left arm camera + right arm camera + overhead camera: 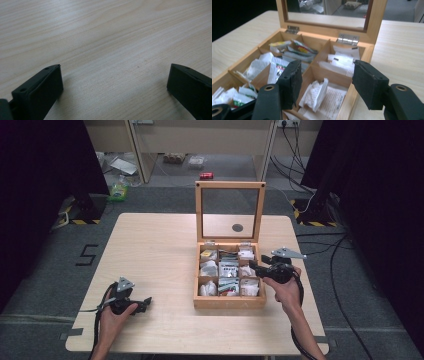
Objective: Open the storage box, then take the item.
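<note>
While the high view looks down on the wooden table (160,245), a wooden box (229,301) stands right of its middle with its glass-paned lid (230,210) swung upright at the far side. Nine compartments hold paper tea sachets (228,269). The right gripper (255,266) hovers at the box's right edge, beside the middle row, pointing left over the sachets, and the right hand (286,287) grips it from behind. The left gripper (145,302) rests low near the front left of the table, well apart from the box, held by the left hand (114,316).

Seen from the left gripper view, the two black jaws stand wide apart over bare table (105,37), with nothing between them.

Through the right gripper view, the jaws stand apart above the box (359,48), empty. Just beyond and below them lies a crumpled white sachet (315,93) in the near compartment, untouched. More sachets (275,68) fill the compartments to the left, and the lid (374,15) rises behind on two metal hinges (347,39).
</note>
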`<state>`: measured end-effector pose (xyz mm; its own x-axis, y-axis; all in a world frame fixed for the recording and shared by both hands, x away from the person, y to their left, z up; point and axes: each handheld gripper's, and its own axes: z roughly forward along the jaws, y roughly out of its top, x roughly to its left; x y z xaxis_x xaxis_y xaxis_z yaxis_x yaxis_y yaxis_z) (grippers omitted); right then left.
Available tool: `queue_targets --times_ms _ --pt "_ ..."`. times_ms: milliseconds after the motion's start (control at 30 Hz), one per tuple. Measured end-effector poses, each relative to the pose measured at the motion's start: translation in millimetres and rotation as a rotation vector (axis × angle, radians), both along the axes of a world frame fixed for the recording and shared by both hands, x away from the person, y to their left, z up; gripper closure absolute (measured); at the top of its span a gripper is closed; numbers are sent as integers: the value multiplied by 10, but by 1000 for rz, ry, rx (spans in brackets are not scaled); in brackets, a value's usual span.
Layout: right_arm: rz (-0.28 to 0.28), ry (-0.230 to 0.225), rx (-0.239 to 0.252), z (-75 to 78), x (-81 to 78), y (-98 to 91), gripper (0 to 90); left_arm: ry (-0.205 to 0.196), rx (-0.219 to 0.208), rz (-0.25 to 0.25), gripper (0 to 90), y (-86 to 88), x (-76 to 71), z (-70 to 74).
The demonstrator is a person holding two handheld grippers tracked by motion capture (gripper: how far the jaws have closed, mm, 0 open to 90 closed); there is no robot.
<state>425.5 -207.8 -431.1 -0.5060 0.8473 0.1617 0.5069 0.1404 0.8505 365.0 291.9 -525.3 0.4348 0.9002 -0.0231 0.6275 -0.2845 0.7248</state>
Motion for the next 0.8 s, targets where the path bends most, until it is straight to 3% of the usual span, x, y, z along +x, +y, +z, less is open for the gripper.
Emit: queue_targets --times_ms 200,800 --pt "25 31 -27 -56 -23 40 408 0 0 0 0 0 0 0" --pt "36 37 -54 -73 -10 114 405 0 0 -5 0 3 0 0"
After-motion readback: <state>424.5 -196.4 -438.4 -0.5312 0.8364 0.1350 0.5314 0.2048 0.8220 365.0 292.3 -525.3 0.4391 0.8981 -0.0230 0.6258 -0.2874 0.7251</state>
